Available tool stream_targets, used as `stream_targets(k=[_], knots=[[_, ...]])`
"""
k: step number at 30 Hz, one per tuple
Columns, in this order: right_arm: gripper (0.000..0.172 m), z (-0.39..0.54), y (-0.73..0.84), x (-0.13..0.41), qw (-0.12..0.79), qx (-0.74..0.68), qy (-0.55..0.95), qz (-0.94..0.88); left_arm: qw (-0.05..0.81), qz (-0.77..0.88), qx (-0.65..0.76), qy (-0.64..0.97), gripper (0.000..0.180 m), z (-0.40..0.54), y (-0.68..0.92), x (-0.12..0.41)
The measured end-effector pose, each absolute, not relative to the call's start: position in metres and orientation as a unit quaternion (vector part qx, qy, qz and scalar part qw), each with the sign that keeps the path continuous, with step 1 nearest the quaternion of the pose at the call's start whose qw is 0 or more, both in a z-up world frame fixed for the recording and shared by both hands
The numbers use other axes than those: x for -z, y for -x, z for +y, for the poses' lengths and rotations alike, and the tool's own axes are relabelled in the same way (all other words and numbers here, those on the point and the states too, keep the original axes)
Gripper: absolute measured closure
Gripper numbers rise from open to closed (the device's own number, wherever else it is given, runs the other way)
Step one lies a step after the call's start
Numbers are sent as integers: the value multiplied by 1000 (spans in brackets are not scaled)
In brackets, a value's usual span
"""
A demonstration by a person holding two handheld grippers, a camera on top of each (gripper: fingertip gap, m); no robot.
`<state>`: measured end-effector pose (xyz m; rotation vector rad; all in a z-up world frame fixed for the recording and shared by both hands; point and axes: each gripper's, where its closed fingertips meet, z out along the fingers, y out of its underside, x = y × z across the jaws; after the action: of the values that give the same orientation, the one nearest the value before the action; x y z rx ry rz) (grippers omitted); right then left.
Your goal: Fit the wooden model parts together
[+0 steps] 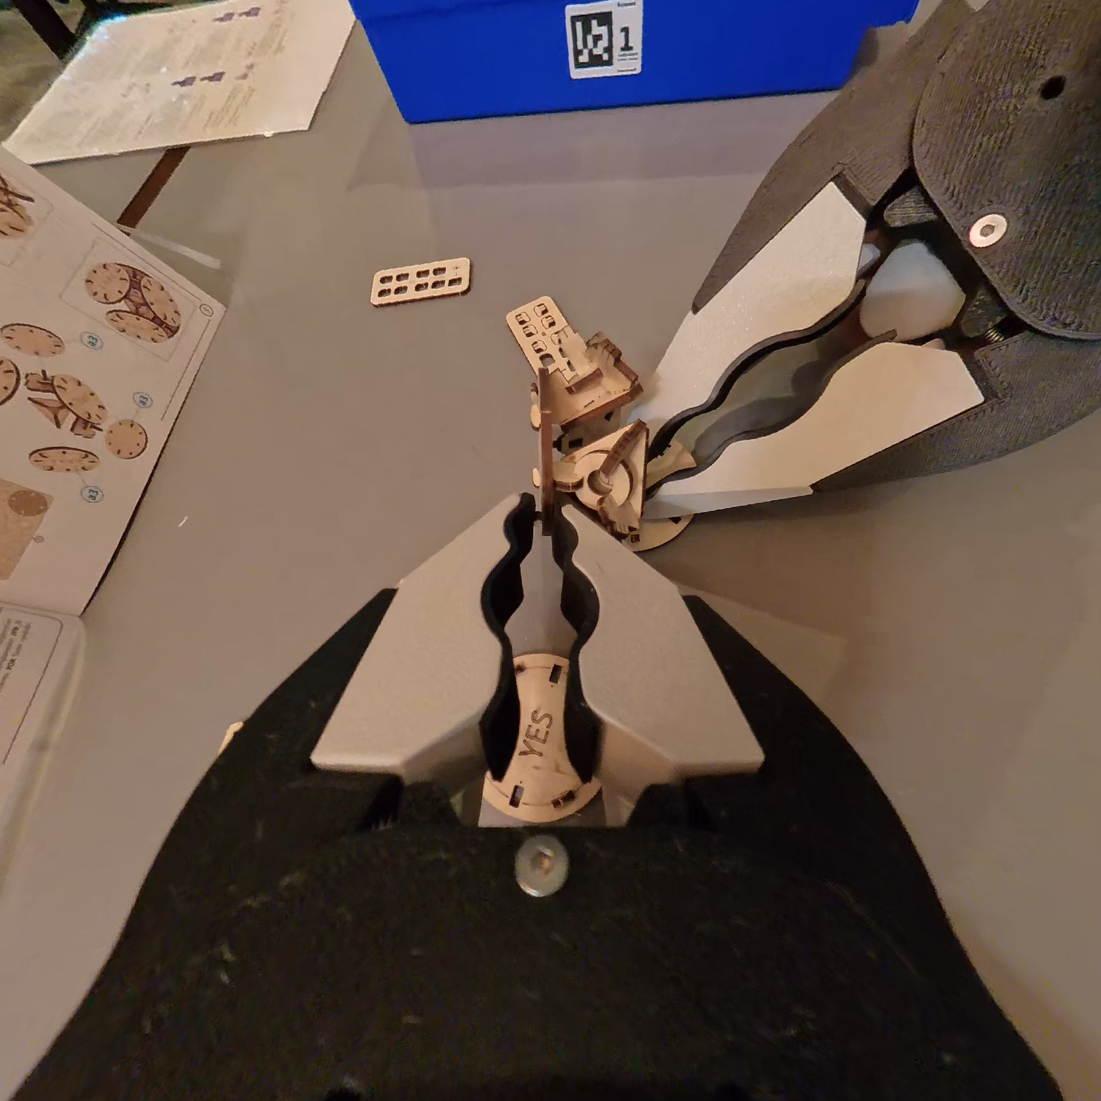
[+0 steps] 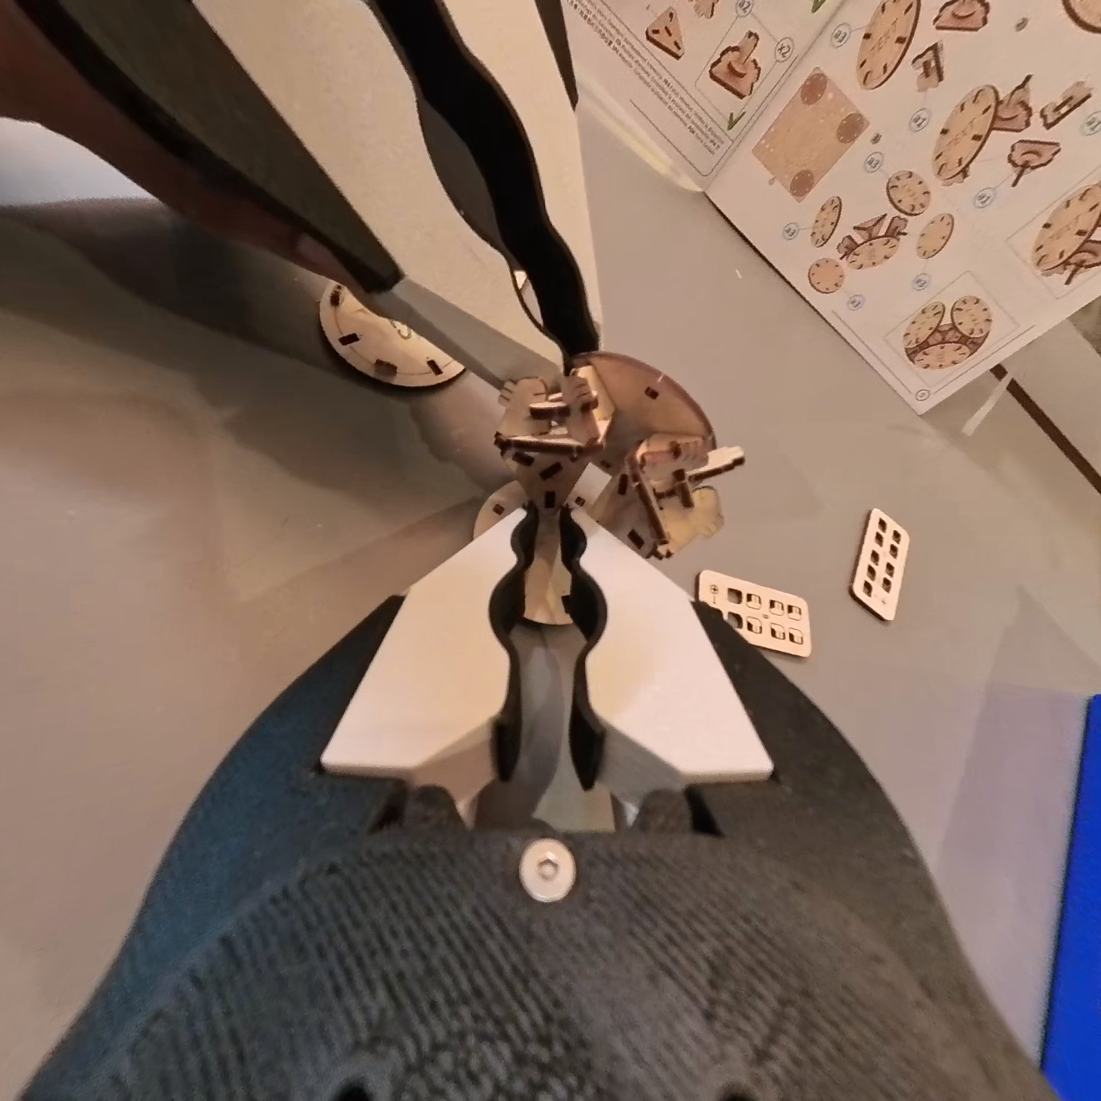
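My left gripper (image 1: 545, 515) was closed on the thin edge of a wooden disc (image 1: 543, 441), which stood upright and edge-on between the fingertips. My right gripper (image 2: 545, 524) was closed on the pointed end of a triangular wooden piece (image 2: 545, 470) with small slots, and both pads pressed on it. The two parts belonged to one wooden assembly (image 2: 607, 453), held above the grey table (image 1: 298, 447) between the two grippers. On its far side a second slotted block (image 2: 661, 506) was attached.

Under my left gripper a round wooden disc (image 1: 539, 745) with slots along its rim lay flat on the table. Another such disc (image 1: 661, 530) lay below the assembly, partly hidden. Two small wooden strips with rectangular holes lay near: one flat on the table (image 1: 420, 281), the other (image 1: 542, 330) just behind the assembly. An instruction sheet (image 1: 89, 369) with drawings of the discs lay at the left, and a blue box (image 1: 596, 59) with a square marker stood at the far edge.
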<state>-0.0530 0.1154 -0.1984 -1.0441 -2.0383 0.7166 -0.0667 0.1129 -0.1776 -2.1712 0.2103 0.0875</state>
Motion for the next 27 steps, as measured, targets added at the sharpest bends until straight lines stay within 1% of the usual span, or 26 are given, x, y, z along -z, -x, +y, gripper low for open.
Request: stream_targets(k=[27], knots=[[165, 117, 54, 198, 365, -276, 408, -790, 464, 64, -25, 883, 179, 115, 68, 179]])
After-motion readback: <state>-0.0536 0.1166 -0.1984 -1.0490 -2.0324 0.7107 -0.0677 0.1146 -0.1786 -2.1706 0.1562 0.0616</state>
